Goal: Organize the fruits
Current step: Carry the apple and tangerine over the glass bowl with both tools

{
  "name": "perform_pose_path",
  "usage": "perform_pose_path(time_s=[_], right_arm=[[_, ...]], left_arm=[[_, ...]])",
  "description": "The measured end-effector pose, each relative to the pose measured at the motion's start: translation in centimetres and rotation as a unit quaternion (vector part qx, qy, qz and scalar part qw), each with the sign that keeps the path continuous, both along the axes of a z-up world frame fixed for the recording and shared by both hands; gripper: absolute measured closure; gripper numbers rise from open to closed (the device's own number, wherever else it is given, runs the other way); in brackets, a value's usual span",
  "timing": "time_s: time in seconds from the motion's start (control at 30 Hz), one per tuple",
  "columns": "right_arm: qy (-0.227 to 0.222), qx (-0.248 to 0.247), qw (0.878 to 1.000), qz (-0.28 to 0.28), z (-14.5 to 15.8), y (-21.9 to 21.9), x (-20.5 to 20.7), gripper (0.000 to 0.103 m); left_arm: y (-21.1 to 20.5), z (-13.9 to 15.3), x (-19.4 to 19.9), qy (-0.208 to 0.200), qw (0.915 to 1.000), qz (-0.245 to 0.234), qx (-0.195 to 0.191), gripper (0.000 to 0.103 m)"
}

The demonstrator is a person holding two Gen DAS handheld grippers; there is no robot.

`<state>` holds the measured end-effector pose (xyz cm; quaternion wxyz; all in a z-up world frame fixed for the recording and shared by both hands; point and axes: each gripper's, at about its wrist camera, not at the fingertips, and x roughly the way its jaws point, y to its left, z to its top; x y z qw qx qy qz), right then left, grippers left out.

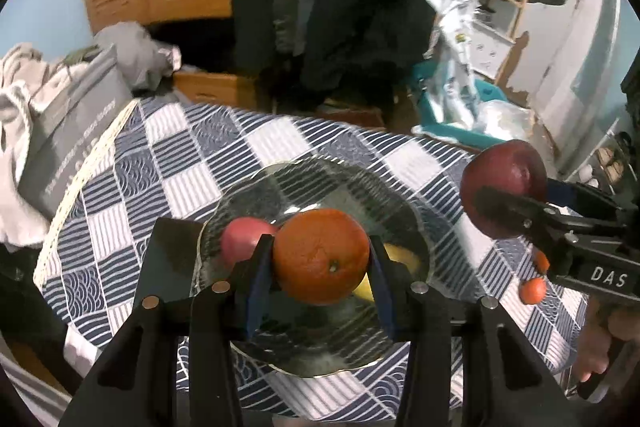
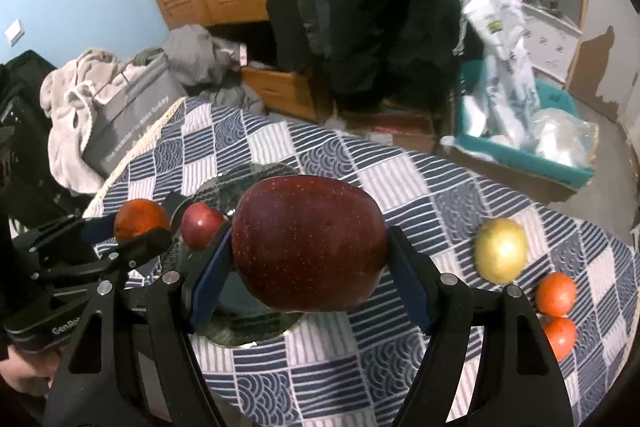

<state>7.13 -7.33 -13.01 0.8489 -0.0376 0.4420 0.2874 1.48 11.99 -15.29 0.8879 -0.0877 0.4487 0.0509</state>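
Both tongs are loaded: my left gripper is clamped on the orange above the glass plate; my right gripper pinches the dark red apple over the plate's near edge. Each fruit is held across its widest part, which seems right; both look firm and fairly heavy, the apple's waxy skin likely slippery. A small pink apple already sits on the plate; a yellow-green apple and two tangerines wait on the checked cloth.

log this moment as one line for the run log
left gripper: holds orange over glass plate | right gripper: holds dark red apple | small red apple on plate
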Motion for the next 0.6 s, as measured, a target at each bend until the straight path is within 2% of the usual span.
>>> perform_pose_path(time_s=[0.27,0.6], right_arm=[[0.03,-0.014,0.999,0.02,-2.7,3.2,0.9,0.028],[0.058,-0.038,0.997,0.035,-5.7,5.7,1.3,0.028]], left_arm=[[2.7,-2.8,0.1,0.034,0.9989,0.031,-0.013,0.057],[4.2,-5.5,0.3,0.066,0.9966,0.047,-0.016,0.056]])
